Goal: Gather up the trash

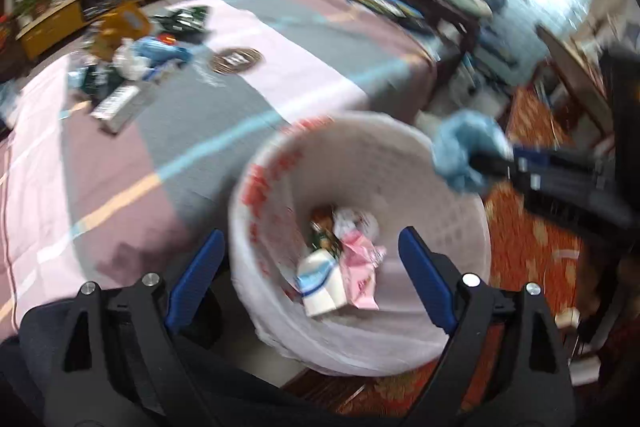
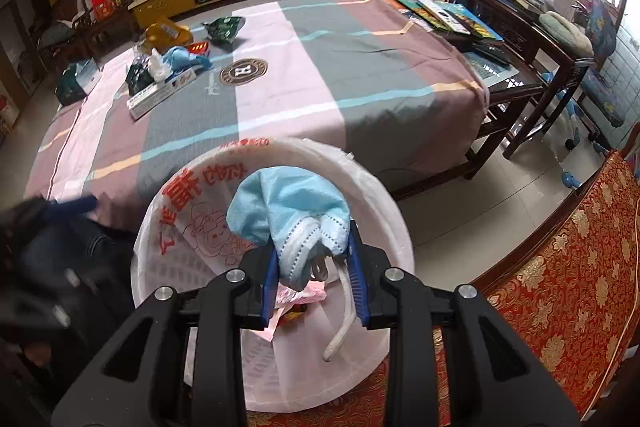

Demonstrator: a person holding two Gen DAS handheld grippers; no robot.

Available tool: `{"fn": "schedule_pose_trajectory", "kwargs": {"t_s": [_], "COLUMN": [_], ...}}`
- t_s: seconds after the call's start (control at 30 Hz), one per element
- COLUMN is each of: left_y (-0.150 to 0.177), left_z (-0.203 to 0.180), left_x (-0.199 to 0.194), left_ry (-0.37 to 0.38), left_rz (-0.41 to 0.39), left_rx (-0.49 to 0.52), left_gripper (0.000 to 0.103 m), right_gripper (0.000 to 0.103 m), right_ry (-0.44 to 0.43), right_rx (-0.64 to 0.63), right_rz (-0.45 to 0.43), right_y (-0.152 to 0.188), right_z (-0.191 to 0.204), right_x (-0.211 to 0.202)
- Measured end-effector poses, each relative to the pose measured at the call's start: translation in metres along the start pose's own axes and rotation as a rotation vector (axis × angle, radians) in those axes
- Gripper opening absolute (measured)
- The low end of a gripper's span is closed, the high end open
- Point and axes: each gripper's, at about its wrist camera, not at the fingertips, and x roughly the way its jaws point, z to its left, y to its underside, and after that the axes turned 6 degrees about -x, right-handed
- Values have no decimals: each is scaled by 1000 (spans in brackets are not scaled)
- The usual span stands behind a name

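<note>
The left gripper [image 1: 310,263] hangs with its blue-padded jaws spread wide and nothing between the pads; directly beyond and below the gap sits the round white mesh waste bin lined with a thin white plastic bag printed in red [image 1: 460,227]. At the bottom of that bin, framed between the two open fingers, lie a crumpled pink wrapper [image 1: 362,263] and a small white carton with a blue stripe [image 1: 316,281]. The right gripper [image 2: 314,263] has its jaws closed narrowly on a wad of pale blue disposable face masks [image 2: 292,211], the pads pressing its lower end while the bulk bulges out ahead of the fingertips; a white ear loop [image 2: 344,311] dangles below the jaws into the bin's mouth. The wad is held over the bin opening. Far beyond both pairs of jaws, on the table covered with a pink, grey and mauve striped cloth [image 2: 360,75], a heap of leftover litter [image 2: 168,67] lies toward the left side, well apart from the bin.
</note>
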Motion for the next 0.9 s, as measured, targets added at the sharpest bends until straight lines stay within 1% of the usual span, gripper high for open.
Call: {"fn": "schedule_pose_trajectory", "kwargs": {"t_s": [0.07, 0.1, 0.13, 0.17, 0.2, 0.27, 0.33, 0.4, 0.6, 0.73, 0.9], "left_y": [-6, -8, -9, -10, -11, -11, -10, -8, 8, 8, 10], "left_z": [20, 27, 35, 40, 46, 57, 67, 76, 109, 134, 166], "left_x": [-14, -20, -27, -33, -40, -52, -63, -71, -98, -113, -133], "left_ry": [-45, -64, -86, -103, -120, -160, -202, -227, -289, -322, -355], "left_rz": [-59, -80, -109, -131, -153, -195, -222, -236, -285, -312, -364], "left_rx": [-72, -94, -120, -137, -154, -184, -207, -220, -261, -314, -387], "left_gripper": [90, 90, 90, 91, 92, 94, 95, 95, 97, 97, 99], "right_gripper": [36, 46, 61, 68, 80, 86, 88, 91, 92, 92, 92], "right_ry": [-1, -3, -9, -17, -23, -27, -23, -7, 46, 61, 70], "right_rx": [-14, -18, -20, -18, -12, -5, -5, -10, -15, -22, -84], "right_rz": [16, 26, 37, 38, 29, 9, -4, -18, -49, -55, -80], "right_y": [3, 5, 6, 7, 7, 5, 1, -2, -10, -16, -23], "right_z": [8, 11, 15, 18, 22, 28, 36, 46, 77, 103, 134], "right_x": [4, 7, 8, 9, 7, 3, -1, -5, -9, -8, -12]}}
